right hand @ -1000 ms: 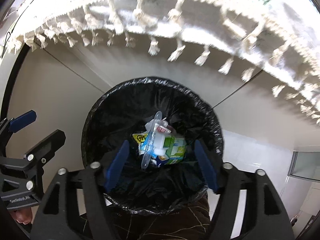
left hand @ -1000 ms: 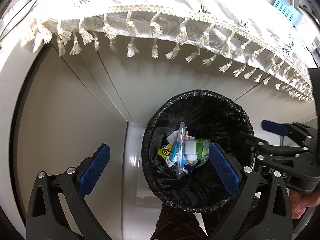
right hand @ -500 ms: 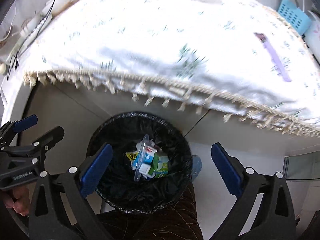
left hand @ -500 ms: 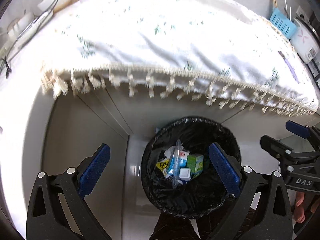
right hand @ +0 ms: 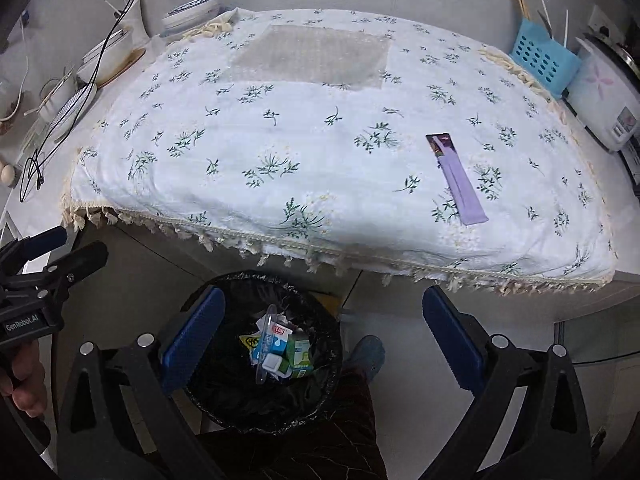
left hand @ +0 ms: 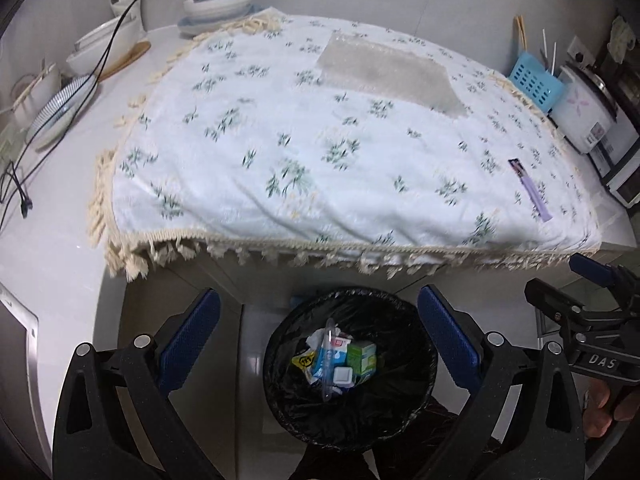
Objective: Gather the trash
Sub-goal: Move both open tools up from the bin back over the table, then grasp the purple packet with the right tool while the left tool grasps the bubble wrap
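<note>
A black-lined trash bin (left hand: 416, 396) (right hand: 216, 392) stands on the floor below the table edge, holding cartons, wrappers and a clear plastic piece (left hand: 340, 360) (right hand: 280, 350). A purple wrapper (right hand: 456, 176) (left hand: 530, 190) lies on the floral tablecloth at the right. A sheet of bubble wrap (right hand: 312, 56) (left hand: 384, 72) lies at the far middle of the cloth. My left gripper (left hand: 320, 344) is open and empty above the bin. My right gripper (right hand: 320, 340) is open and empty above the bin's right side.
Bowls and plates (left hand: 100, 44) and black cables (left hand: 16, 184) sit at the table's left. A blue basket (right hand: 544, 56) and a rice cooker (right hand: 604, 100) stand at the right. The person's foot (right hand: 368, 354) is beside the bin.
Both grippers rose from close over the bin to above the table edge, so the tablecloth top came into view. The right gripper's jaws opened wider.
</note>
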Tool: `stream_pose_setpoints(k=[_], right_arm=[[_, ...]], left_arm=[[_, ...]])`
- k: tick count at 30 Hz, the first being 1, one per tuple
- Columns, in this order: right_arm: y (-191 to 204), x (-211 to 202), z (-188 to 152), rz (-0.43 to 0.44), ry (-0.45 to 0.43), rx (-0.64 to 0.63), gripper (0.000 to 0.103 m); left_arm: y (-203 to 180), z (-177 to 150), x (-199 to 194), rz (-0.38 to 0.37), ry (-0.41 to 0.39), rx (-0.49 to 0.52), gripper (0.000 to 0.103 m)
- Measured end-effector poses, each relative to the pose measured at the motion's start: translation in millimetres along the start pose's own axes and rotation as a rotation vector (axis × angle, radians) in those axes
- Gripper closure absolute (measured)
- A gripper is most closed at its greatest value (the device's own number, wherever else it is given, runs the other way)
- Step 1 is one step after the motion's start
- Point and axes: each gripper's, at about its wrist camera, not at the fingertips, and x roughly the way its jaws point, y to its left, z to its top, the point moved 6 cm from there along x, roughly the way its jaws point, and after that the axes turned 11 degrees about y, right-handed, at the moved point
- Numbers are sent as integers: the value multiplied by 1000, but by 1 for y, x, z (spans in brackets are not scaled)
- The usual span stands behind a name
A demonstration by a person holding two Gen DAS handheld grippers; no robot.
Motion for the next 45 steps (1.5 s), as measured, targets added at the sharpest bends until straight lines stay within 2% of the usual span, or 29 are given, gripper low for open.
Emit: stream_pose_setpoints(k=[15, 24, 32, 39, 45], right_arm=[[-57, -26, 43, -44, -58, 68, 8], [-95, -17, 78, -60, -47, 82, 8], [-127, 1, 110, -67, -14, 66, 8], [-150, 28, 130, -52, 56, 47, 19], [-140, 42, 131, -34, 106, -19, 32]], left_arm=[[-27, 58, -12, 9, -12, 31, 6], [-42, 111, 7, 9, 1, 34, 6], [-52, 174, 39, 26, 30, 18, 6], [-62, 228, 85, 55, 76, -4, 6], [-70, 253, 117, 69, 130, -29, 6]])
